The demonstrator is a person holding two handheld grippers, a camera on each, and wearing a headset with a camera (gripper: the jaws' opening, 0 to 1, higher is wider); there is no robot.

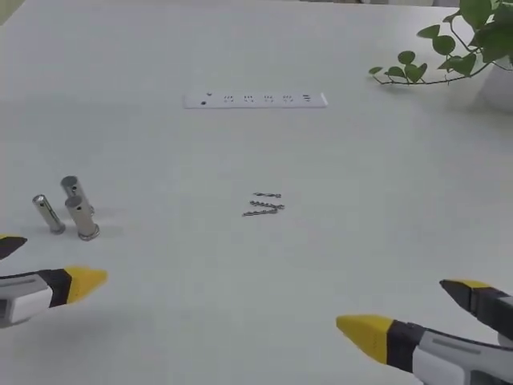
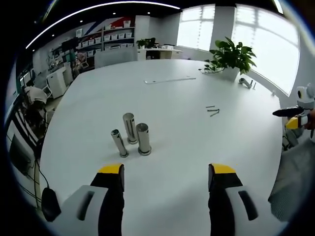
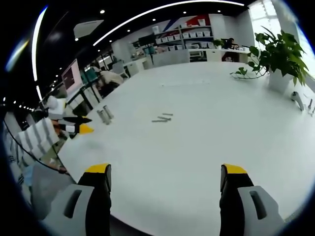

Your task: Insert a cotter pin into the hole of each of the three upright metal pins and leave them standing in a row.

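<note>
Three pins [image 1: 70,210] stand clustered; left claw [image 1: 52,263] and right claw [image 1: 407,307] both gape empty. Best pinch one cotter pin [image 1: 267,204] by its loop, steadying a pin.

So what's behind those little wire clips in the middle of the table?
Behind the cotter pins is bare table, then a white power strip lying flat, fully in view. A potted plant stands back right; its pot is cut off by the picture's edge.

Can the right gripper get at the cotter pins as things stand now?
Probably yes: the right gripper is open, and the stretch of table between it and the cotter pins lies bare.
</note>
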